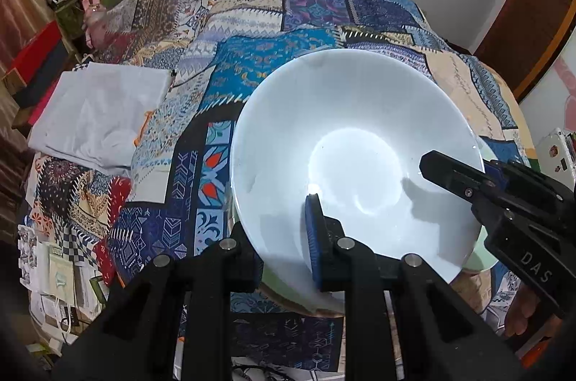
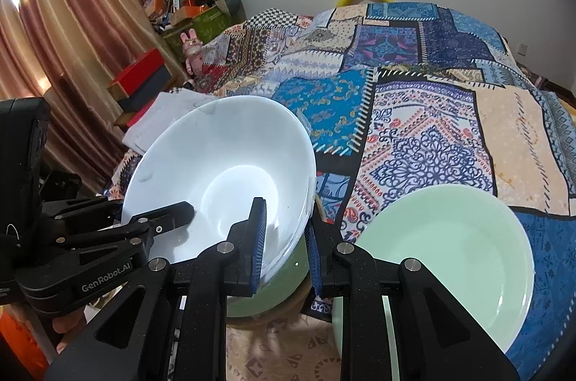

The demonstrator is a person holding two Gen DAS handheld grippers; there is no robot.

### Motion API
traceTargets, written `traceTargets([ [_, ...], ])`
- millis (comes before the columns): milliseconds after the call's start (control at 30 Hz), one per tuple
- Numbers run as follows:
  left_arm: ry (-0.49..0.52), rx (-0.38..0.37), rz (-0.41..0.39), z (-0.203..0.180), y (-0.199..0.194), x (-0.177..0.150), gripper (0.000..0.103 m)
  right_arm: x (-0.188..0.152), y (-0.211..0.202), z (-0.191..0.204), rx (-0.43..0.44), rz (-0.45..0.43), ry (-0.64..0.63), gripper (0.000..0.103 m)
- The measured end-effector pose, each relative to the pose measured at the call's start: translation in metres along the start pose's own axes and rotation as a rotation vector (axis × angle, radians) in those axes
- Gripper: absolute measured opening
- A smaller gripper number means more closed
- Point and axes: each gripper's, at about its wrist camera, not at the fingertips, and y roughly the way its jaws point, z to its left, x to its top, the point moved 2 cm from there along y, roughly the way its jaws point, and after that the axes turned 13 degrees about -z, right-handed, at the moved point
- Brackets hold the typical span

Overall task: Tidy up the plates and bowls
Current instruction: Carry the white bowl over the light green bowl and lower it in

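Observation:
A large white bowl (image 1: pixel 345 136) (image 2: pixel 216 161) hangs tilted over the bed, held by both grippers. My left gripper (image 1: pixel 277 237) is shut on the bowl's near rim, one blue pad (image 1: pixel 312 230) inside and the other finger outside. My right gripper (image 2: pixel 286 226) is shut on the opposite rim, its blue pad (image 2: pixel 260 244) against the inner wall. Each gripper shows in the other's view, the right gripper (image 1: pixel 446 172) and the left gripper (image 2: pixel 176 212). A green bowl (image 2: pixel 277 287) lies right beneath the white one, mostly hidden. A pale green plate (image 2: pixel 450 255) rests on the quilt to its right.
A patchwork quilt (image 2: pixel 414 114) covers the bed. A folded white cloth (image 1: pixel 100 114) lies on its left side. Red and dark boxes (image 2: pixel 140 82), a curtain (image 2: pixel 64 39) and piled clutter (image 2: pixel 187 3) stand beyond the bed's left edge. A person's hand (image 1: pixel 518 316) holds the right gripper.

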Motion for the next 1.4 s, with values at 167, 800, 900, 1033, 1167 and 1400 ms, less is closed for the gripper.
traceTargets([
  [167, 0.003, 0.005, 0.020, 0.005, 0.007, -0.006, 0.020, -0.008, 0.007, 0.003, 0.001, 0.028, 0.003, 0.019],
  [800, 0.011, 0.003, 0.037, 0.008, 0.016, -0.019, 0.020, -0.023, 0.017, 0.002, 0.007, 0.086, 0.000, 0.019],
  [900, 0.004, 0.006, 0.034, 0.009, 0.016, -0.020, 0.021, -0.023, 0.017, 0.003, 0.010, 0.089, 0.000, 0.019],
  [1033, 0.015, 0.012, 0.035, 0.007, 0.016, -0.021, 0.022, -0.023, 0.016, 0.003, 0.014, 0.094, -0.001, 0.020],
  [1167, 0.014, 0.019, 0.043, 0.007, 0.018, -0.023, 0.022, -0.023, 0.012, 0.000, -0.013, 0.099, -0.014, 0.022],
  [1400, 0.047, 0.032, 0.044, 0.001, 0.017, -0.022, 0.022, -0.026, 0.008, -0.006, -0.009, 0.085, -0.012, 0.022],
])
